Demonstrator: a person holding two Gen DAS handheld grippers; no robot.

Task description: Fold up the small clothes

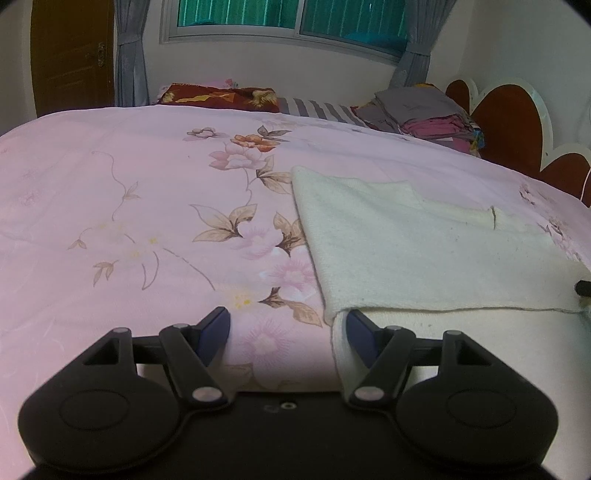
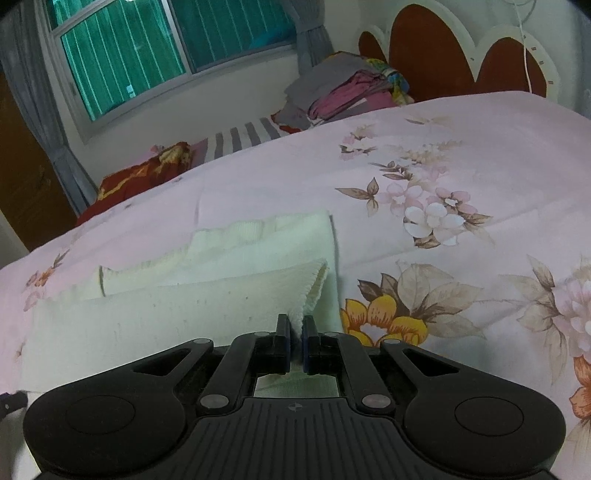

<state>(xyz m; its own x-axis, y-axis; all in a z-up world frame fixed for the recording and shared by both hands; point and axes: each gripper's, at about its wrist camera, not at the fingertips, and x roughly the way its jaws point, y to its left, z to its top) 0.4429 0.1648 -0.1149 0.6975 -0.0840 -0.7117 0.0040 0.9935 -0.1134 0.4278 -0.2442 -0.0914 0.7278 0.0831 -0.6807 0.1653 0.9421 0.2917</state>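
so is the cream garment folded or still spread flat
Partly folded: the cream knit garment shows stacked layers, and the right gripper pinches its corner, lifted.

From my feed I see a bed (image 1: 110, 192) spread with a pink floral cover, and behind it a white wall with a sliding window (image 1: 295, 18) showing green slats, framed by grey curtains (image 1: 129, 55) tied back at each side. A dark brown wooden door (image 1: 70, 51) stands at the left, and a white headboard with red heart-shaped panels (image 2: 424, 55) rises at the right. Along the bed's far edge lie a red patterned pillow (image 1: 218, 96), a grey striped sheet (image 1: 317, 109) and a pile of folded clothes (image 2: 343, 92).
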